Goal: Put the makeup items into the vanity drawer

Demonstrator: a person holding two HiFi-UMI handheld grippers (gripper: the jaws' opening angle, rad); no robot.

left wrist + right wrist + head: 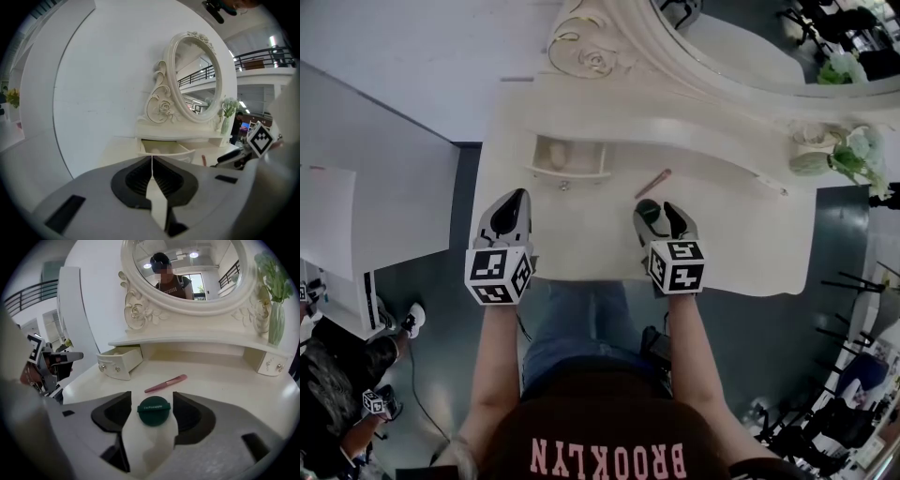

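Standing against a plain white wall [93, 84], the cream vanity [731, 244] carries an oval mirror [187, 268] framed in carved roses and scrolls. Its top is pale and glossy. A small drawer [572, 155] at the left of the raised back shelf is pulled out; its twin [269, 364] at the right is shut. A vase of pale green flowers [275, 324] stands on the shelf above that shut drawer. A thin pink makeup brush [653, 183] lies slantwise on the tabletop, in front of the open drawer and a little to its right.

The right gripper [659, 206] hangs low over the tabletop with its jaws spread wide. A round dark green compact [154, 411] lies flat on the surface between them, and neither pad presses on it. The left gripper [520, 197] points toward the open drawer, jaws closed together on nothing.

Dark grey floor [469, 187] surrounds the vanity, a white panel [366, 187] stands to the left, and black stands [853, 281] crowd the right edge. Railings show in the mirror.

A pale, rounded shape [558, 150] lies in the open drawer; what it is cannot be told. Most of the compact is hidden behind the right jaws in the head view, where the mirror is cut off at the top. Another person [347, 366] is only partly in view at the lower left.
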